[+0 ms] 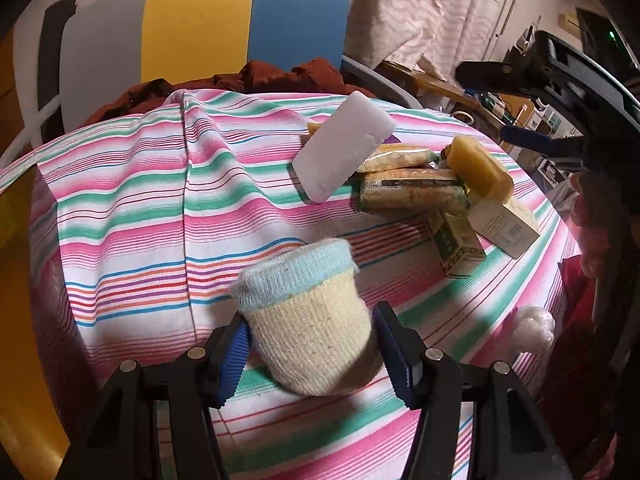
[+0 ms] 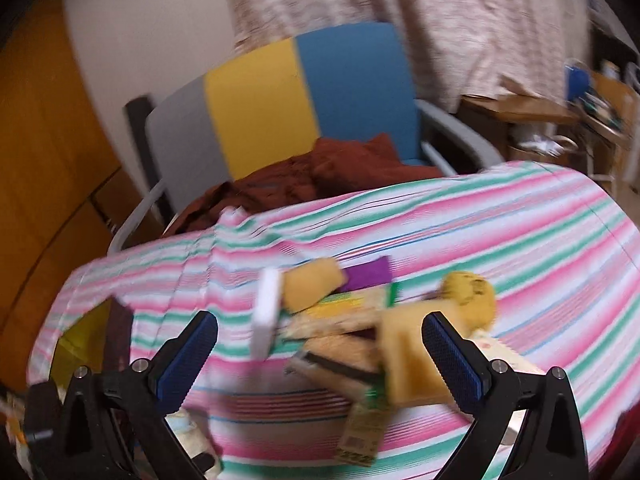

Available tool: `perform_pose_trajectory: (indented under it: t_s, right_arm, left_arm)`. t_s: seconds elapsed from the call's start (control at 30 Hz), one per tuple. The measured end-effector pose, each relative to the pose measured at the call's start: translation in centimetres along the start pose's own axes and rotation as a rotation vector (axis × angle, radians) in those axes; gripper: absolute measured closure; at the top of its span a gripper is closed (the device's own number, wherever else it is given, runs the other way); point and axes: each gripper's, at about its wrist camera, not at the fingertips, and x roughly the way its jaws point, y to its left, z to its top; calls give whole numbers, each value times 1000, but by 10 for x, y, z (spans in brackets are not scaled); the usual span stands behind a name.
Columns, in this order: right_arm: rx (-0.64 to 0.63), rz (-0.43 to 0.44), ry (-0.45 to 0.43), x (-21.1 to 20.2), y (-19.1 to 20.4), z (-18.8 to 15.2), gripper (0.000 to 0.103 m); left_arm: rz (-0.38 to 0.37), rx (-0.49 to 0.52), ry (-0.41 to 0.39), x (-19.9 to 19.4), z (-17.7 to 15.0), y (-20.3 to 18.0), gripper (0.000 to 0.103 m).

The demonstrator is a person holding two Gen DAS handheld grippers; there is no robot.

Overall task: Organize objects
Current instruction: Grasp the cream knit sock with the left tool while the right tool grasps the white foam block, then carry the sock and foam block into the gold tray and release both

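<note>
The left gripper point(image 1: 314, 354) clamps a rolled sock point(image 1: 306, 316), cream knit with a pale blue cuff, standing just above the striped cloth point(image 1: 132, 208). Beyond the sock to the right lies a pile of soap bars and packets point(image 1: 432, 188), with a white bar point(image 1: 344, 146) tilted against its near-left side. The right gripper point(image 2: 320, 354) is spread wide and holds nothing, hovering before that same pile; its view is blurred. Behind the cloth stands a chair point(image 1: 240, 24).
</note>
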Motion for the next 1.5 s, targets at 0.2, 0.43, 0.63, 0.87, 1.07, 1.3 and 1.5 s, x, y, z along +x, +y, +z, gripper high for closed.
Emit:
perform_pose_trajectory:
  t_s: [0.2,0.43,0.63,0.87,1.07,1.3,1.5]
  right_arm:
    - [6,54,77,28,22,6,5]
    - [36,-14,223,83,33,6,35]
    - [49,7,246,92,33,1,81]
    - [17,85,191,53,50,-4,83]
    - [49,180,156,24,55,-11,83]
    - [14,202,137,10,77,-14,83]
    - [-53,295,122,-1,121,-12,83]
  left_arm:
    - [0,12,0,-1,-3,-1,43]
    - [-9,-7,-4,-8,-8,5,44]
    - [-14,-20,-20,-20,-15,11,44]
    - [-37,9,-67,-41,-16,4,44]
    - [-48,5,-117,-66,-14,6,44]
    - [3,-51,-197,-107,-13,32,44]
    - [76,-156,-256,-141,-17,76,43]
